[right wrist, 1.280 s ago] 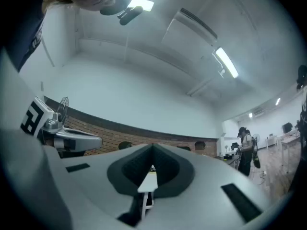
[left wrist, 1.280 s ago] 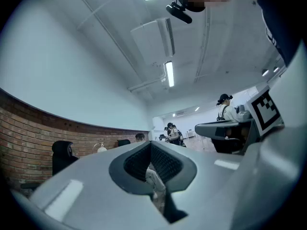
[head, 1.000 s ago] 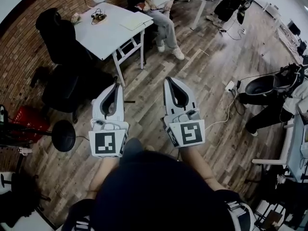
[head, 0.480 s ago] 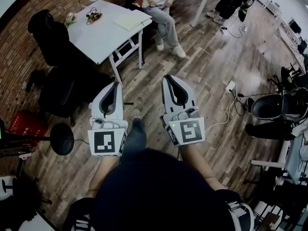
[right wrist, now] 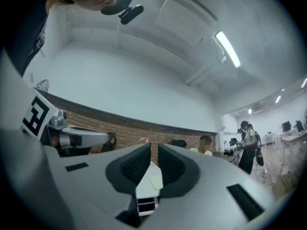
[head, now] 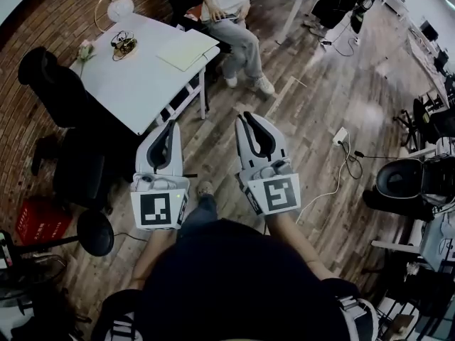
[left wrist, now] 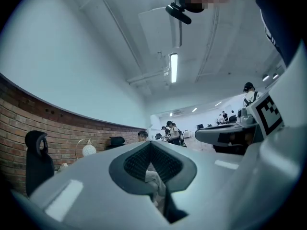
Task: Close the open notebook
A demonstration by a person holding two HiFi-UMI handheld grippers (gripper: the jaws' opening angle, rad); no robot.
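You are holding both tongs out over the floor (head: pixel 313 119): left tongs (head: pixel 170 125) and right tongs (head: pixel 247 118) each pressed together, pinching nothing. Notebook (head: pixel 187 48) is lying open on the table (head: pixel 135 84), well apart from both.

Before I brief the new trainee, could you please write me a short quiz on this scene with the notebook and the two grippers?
1. True or false: the left gripper touches the notebook.
2. Where on the white table does the notebook lie? A) at the corner nearest the seated person; B) against the round lamp; C) under the tangle of cables.
3. What stands between the jaws of the right gripper?

Key:
1. False: the gripper is held well short of the notebook.
2. A.
3. Nothing: the jaws are shut and empty.
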